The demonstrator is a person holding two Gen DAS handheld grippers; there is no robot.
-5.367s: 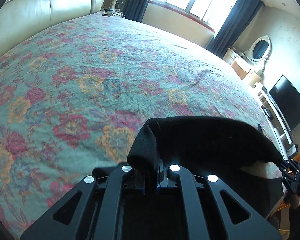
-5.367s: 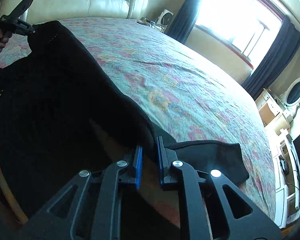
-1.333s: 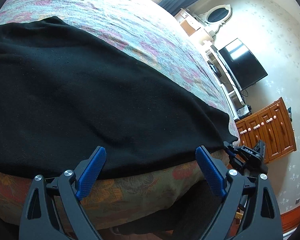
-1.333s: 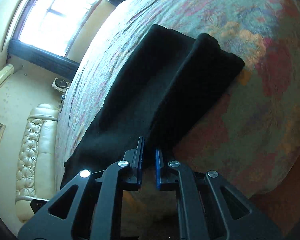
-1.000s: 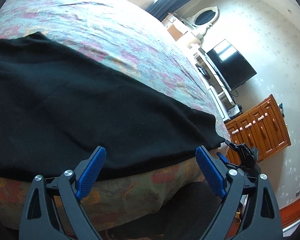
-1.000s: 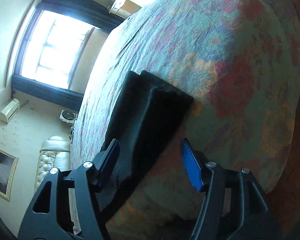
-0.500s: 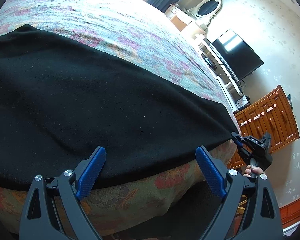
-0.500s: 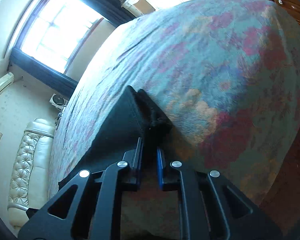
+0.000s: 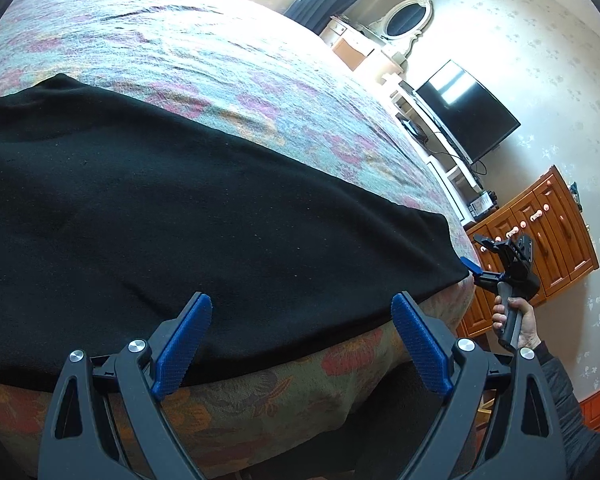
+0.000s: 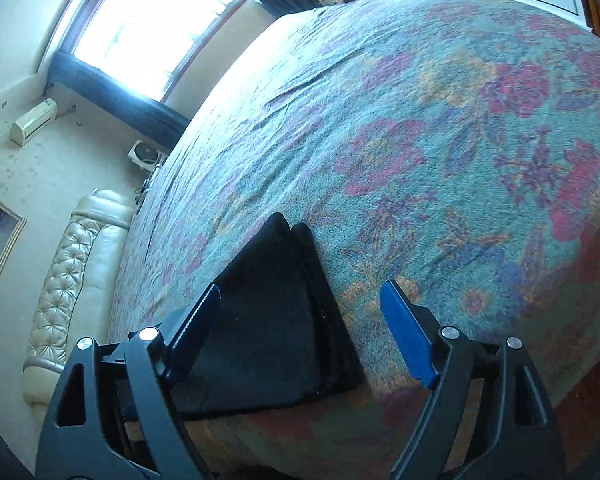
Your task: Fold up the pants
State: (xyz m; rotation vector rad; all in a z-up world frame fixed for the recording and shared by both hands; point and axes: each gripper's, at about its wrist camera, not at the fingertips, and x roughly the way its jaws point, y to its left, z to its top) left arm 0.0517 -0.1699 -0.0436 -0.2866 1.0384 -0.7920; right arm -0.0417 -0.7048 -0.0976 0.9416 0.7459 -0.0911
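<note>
Black pants (image 9: pixel 204 216) are lying folded lengthwise along the near edge of a bed (image 9: pixel 228 64) covered in a floral spread, their long side running just inside the bed's edge and their far end reaching almost to its corner. The left gripper (image 9: pixel 302 344) is hovering over the near hem of the pants with its blue fingers (image 9: pixel 184 344) spread wide, gripping nothing and, as far as can be seen, touching nothing. At the far end of the pants the right gripper (image 10: pixel 300 328), held in a person's hand (image 9: pixel 514 326), is standing just off the cloth; its jaws have just been opening, and in its own view the blue fingers (image 10: pixel 406 334) are now parted wide around the end of the pants, with the stacked edges of the legs between them but not pinched. The step in hand appears to be letting go after laying the pants flat, ahead of the next fold across their length. To do it well, both grippers would need to come away without dragging the fabric, since the layered edges at the right end are already lying slightly staggered and could slide further apart. For the crosswise fold, taking both layers together at the corners of one end looks like the safer grasp, as the long edge is lying close to the drop of the bed and a loose layer could slip over it.
</note>
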